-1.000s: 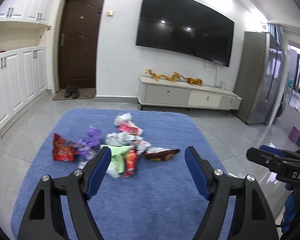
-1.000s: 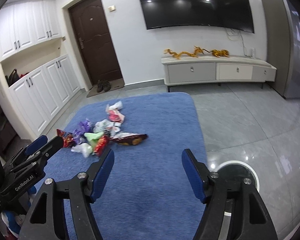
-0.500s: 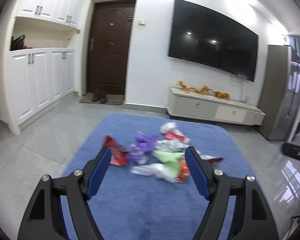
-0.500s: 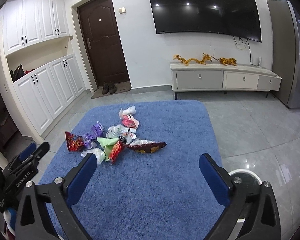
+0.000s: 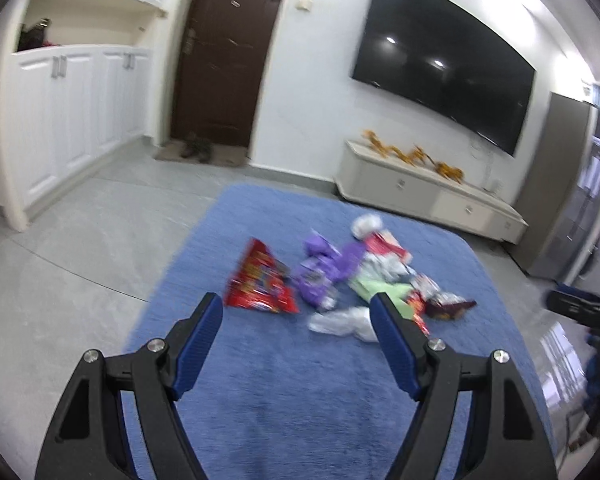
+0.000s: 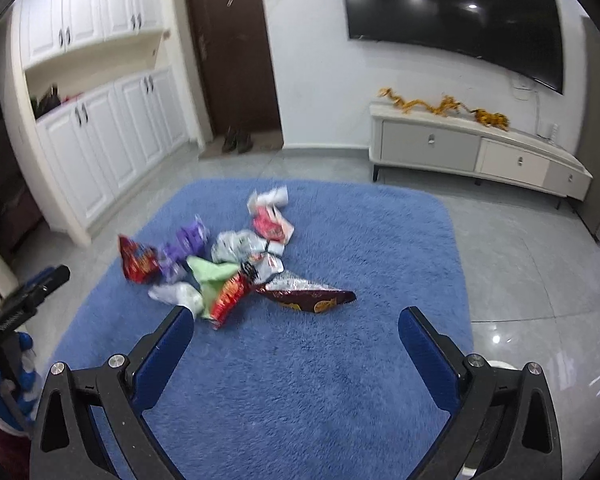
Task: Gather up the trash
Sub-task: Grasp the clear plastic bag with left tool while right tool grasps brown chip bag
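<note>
Crumpled snack wrappers (image 6: 236,268) at frame centre look light and crinkly; pinch an edge. Both grippers, right gripper (image 6: 296,330) and left gripper (image 5: 298,316), gape empty.

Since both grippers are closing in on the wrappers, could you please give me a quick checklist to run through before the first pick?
1. Left gripper open and empty: ok.
2. Right gripper open and empty, jaws just widened: ok.
3. Trash pile on the blue rug, within view of both cameras: ok.
4. Red snack bag lies apart enough at the pile's edge to grasp alone: ok.
5. Bin or bag to drop trash into: cannot tell, none identifiable.
</note>
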Action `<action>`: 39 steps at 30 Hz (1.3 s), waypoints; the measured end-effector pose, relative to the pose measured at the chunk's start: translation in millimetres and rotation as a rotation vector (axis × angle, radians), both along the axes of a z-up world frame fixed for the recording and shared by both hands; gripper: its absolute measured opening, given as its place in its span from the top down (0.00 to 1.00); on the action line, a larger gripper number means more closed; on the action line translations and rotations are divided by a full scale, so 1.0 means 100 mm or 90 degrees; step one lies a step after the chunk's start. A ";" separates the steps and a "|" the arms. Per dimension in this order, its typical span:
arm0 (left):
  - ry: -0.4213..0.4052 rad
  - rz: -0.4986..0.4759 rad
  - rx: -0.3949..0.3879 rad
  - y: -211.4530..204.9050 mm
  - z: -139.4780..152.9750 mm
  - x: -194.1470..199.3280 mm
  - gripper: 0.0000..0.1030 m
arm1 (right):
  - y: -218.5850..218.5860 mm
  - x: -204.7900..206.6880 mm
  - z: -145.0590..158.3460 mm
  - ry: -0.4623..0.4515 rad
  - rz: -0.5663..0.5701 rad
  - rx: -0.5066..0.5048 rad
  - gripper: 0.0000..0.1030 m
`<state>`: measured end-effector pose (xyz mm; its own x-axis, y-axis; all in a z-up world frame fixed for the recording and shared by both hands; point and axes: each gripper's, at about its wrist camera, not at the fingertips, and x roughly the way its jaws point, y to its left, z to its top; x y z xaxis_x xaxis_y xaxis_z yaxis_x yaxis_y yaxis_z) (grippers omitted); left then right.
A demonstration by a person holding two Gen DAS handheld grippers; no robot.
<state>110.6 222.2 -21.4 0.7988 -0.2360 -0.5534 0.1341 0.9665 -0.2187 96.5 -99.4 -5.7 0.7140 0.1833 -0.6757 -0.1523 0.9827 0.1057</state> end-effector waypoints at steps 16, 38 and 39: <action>0.152 -0.064 -0.003 -0.83 -0.70 0.88 0.31 | 0.25 1.01 -0.83 0.103 0.141 -0.070 0.11; 0.166 -0.062 0.004 -0.90 -0.86 0.47 0.84 | 0.11 0.67 -1.02 0.108 0.171 -0.051 0.66; 0.163 -0.061 0.003 -0.88 -0.84 0.41 0.84 | 0.11 0.63 -1.01 0.107 0.170 -0.047 0.66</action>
